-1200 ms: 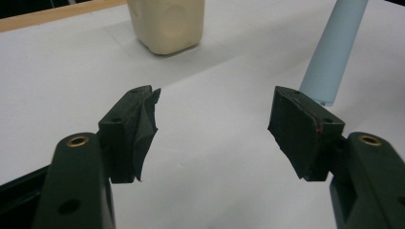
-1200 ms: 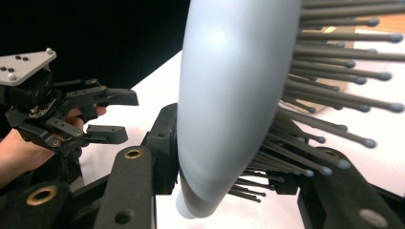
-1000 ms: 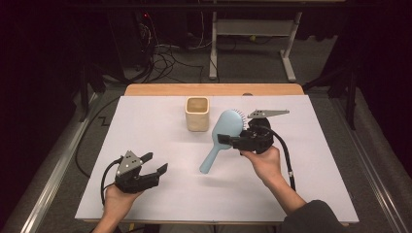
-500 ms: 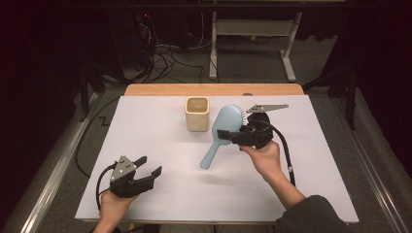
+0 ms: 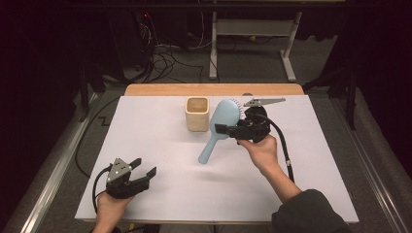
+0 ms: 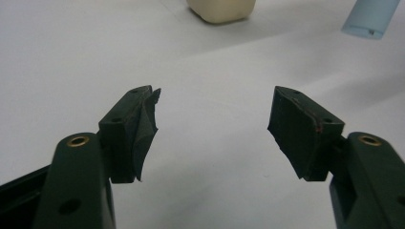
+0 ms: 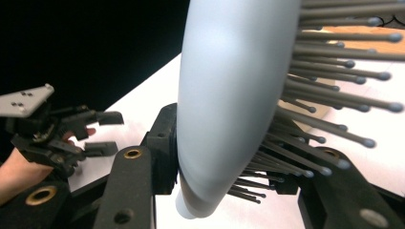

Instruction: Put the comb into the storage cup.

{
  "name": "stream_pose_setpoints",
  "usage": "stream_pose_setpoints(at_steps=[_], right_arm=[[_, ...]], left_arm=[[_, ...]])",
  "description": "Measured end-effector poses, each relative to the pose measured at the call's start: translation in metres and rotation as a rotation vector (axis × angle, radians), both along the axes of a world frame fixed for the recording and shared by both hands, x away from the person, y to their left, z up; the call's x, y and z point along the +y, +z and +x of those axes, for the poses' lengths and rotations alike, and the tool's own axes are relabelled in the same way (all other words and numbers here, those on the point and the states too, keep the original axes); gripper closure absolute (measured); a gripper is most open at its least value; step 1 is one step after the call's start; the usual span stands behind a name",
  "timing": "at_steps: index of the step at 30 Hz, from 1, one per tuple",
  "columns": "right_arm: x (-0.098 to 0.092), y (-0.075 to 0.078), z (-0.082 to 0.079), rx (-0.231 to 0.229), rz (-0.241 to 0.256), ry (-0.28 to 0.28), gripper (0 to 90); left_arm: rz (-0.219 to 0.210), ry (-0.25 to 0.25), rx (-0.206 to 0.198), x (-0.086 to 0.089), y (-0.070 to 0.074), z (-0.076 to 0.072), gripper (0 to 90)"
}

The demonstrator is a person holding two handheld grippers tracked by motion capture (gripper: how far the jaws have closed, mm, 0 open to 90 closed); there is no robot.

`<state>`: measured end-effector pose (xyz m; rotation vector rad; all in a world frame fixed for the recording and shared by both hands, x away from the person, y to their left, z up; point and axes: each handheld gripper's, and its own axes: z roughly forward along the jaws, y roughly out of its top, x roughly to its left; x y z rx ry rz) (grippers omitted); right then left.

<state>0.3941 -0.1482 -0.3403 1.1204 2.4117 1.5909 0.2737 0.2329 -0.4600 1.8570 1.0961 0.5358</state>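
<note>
A light blue hairbrush [image 5: 222, 119] hangs tilted above the white table, head up and handle end [image 5: 206, 157] pointing down toward me. My right gripper [image 5: 221, 130] is shut on the brush where head meets handle. In the right gripper view the brush back [image 7: 229, 95] sits between the jaws, with the bristles [image 7: 334, 71] pointing right. A beige cup [image 5: 197, 114] stands just left of the brush head. My left gripper [image 5: 145, 166] rests open near the front left edge with nothing between its fingers [image 6: 138, 124]. The cup [image 6: 222, 9] and the handle end [image 6: 370, 16] lie far ahead of it.
A white sheet [image 5: 145, 131] covers the table, with a wooden strip [image 5: 170, 90] along the back edge. Cables [image 5: 165, 58] and a desk frame [image 5: 252, 29] stand on the floor beyond. The left gripper appears at the left of the right gripper view [image 7: 57, 129].
My right gripper has lifted the brush slightly and carried it a little left, nearer the cup. The left gripper has drawn back toward the front left edge.
</note>
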Motion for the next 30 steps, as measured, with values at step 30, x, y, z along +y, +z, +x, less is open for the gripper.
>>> stream_pose_setpoints(at_steps=[30], right_arm=[[0.008,0.028,0.030,-0.035,-0.028,-0.034,55.3]], left_arm=[[-0.024,0.035,0.029,0.010,-0.004,0.000,33.9]])
